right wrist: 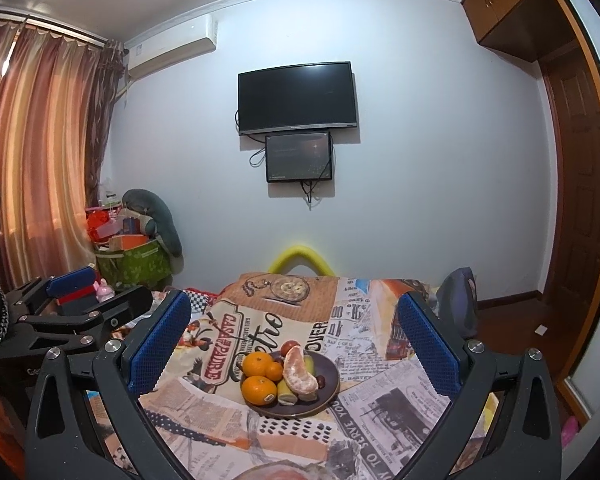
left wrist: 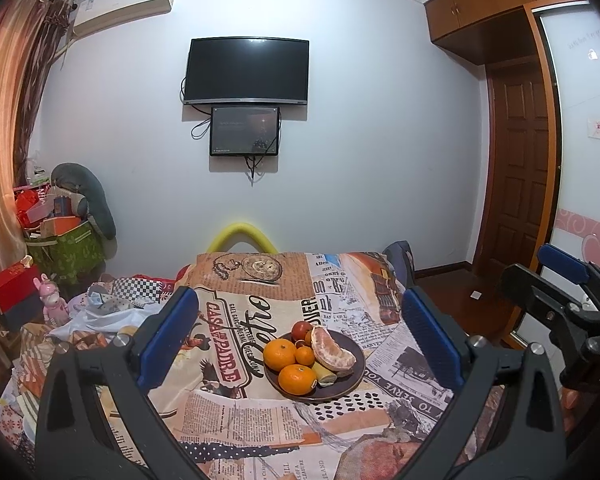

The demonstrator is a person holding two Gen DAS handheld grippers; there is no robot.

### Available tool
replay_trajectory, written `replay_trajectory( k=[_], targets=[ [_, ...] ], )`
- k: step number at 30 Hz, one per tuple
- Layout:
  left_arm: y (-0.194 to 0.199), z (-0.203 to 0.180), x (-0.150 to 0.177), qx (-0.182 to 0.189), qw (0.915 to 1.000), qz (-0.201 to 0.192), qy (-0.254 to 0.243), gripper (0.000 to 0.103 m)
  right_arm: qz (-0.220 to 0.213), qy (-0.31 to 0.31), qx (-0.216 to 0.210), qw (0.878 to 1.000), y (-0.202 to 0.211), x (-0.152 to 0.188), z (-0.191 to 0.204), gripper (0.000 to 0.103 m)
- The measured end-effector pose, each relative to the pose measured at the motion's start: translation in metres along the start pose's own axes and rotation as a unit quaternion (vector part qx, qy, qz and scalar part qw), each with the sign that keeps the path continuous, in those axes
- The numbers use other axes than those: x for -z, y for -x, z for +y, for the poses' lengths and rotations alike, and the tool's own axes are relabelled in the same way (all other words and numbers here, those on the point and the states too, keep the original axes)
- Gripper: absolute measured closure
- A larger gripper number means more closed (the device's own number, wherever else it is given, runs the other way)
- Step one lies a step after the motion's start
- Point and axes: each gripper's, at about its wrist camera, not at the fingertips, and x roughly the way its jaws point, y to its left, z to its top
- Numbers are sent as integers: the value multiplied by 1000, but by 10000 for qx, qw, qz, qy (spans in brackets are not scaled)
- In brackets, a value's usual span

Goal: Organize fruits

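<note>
Both grippers hover spread wide and empty above the newspaper-print tablecloth (left wrist: pixel 260 412). Left gripper (left wrist: pixel 298 344) frames the dark plate (left wrist: pixel 350 386) between its blue pads, slightly toward its right finger; the right gripper (right wrist: pixel 294 344) sees the same plate (right wrist: pixel 332 376) ahead, centred between its fingers. On the plate lie two large oranges (left wrist: pixel 279 354), a small one, a peeled citrus half (left wrist: pixel 332 350), a red fruit (left wrist: pixel 301 330) at the far rim and a yellowish piece, all touching.

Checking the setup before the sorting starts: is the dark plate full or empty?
Full. The dark plate holds oranges, a peeled citrus piece and other fruit heaped together.
</note>
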Motion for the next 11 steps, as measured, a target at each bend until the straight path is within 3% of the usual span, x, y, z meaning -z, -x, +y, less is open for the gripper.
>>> replay_trajectory(
  k=[11],
  targets=[
    [-5, 3, 2, -26, 10000, 84, 46, 0, 31, -102, 6, 9999, -3, 1, -2, 0]
  ],
)
